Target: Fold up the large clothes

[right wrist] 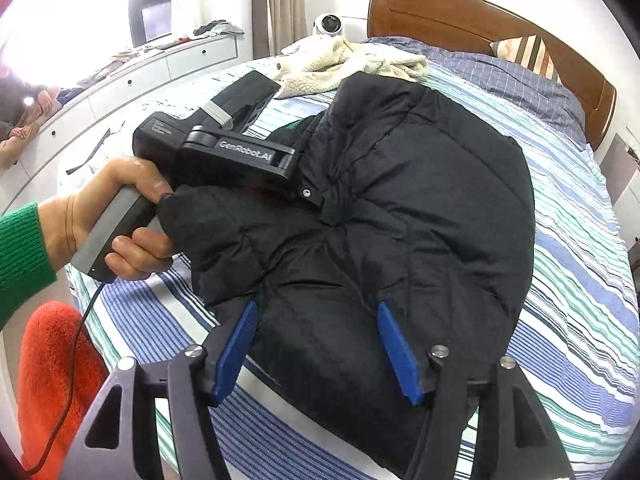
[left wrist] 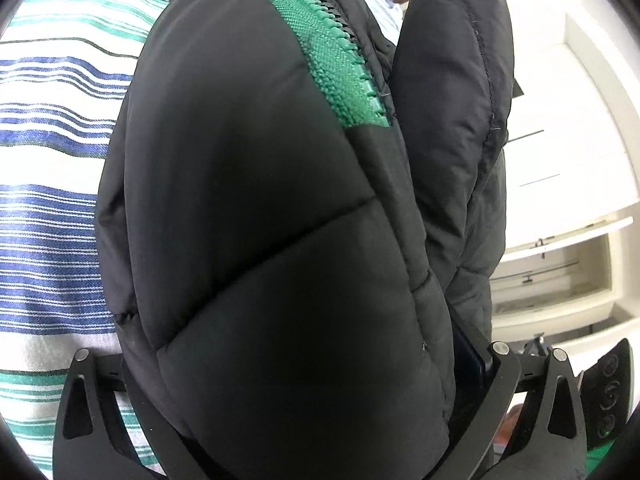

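Observation:
A black puffer jacket [right wrist: 400,208] lies bunched on the striped bed [right wrist: 580,300]. In the left wrist view the jacket [left wrist: 260,240] fills the frame, with its green zipper tape [left wrist: 336,60] on top. My left gripper [right wrist: 316,200] is shut on a fold of the jacket near its middle; its fingertips are buried in the cloth. My right gripper [right wrist: 316,320] is open, its blue pads [right wrist: 240,344] spread over the jacket's near edge, holding nothing.
A cream fleece garment [right wrist: 344,60] lies at the head of the bed by a small white camera [right wrist: 329,24] and wooden headboard [right wrist: 500,28]. White drawers [right wrist: 132,80] run along the left. An orange-red garment [right wrist: 52,380] hangs at lower left.

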